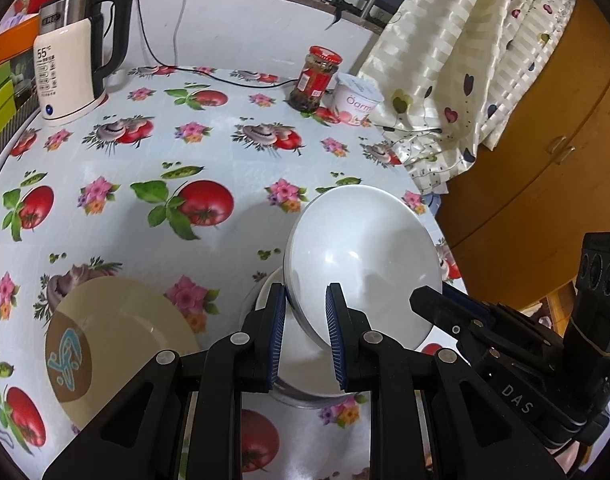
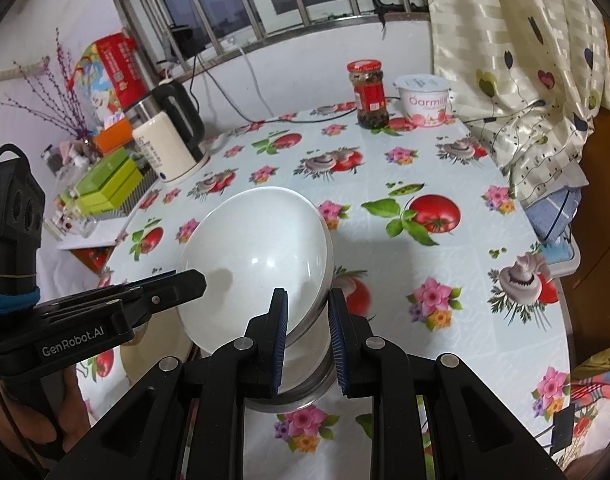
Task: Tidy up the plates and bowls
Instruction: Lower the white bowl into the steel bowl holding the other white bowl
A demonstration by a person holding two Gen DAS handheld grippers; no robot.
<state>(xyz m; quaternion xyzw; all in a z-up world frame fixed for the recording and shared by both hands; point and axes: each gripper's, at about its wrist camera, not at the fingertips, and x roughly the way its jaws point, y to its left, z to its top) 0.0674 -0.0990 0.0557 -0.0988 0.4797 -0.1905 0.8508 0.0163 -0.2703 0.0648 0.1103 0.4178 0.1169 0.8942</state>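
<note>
My left gripper is nearly closed, its pads clamped on one edge of the white bowl. My right gripper pinches the opposite edge just as narrowly. The bowl hangs tilted above a metal bowl on the table, beside a cream plate.

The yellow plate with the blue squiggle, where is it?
In the left wrist view the yellow plate lies flat on the flowery tablecloth, low on the left, just left of the white bowl that both grippers hold.
</note>
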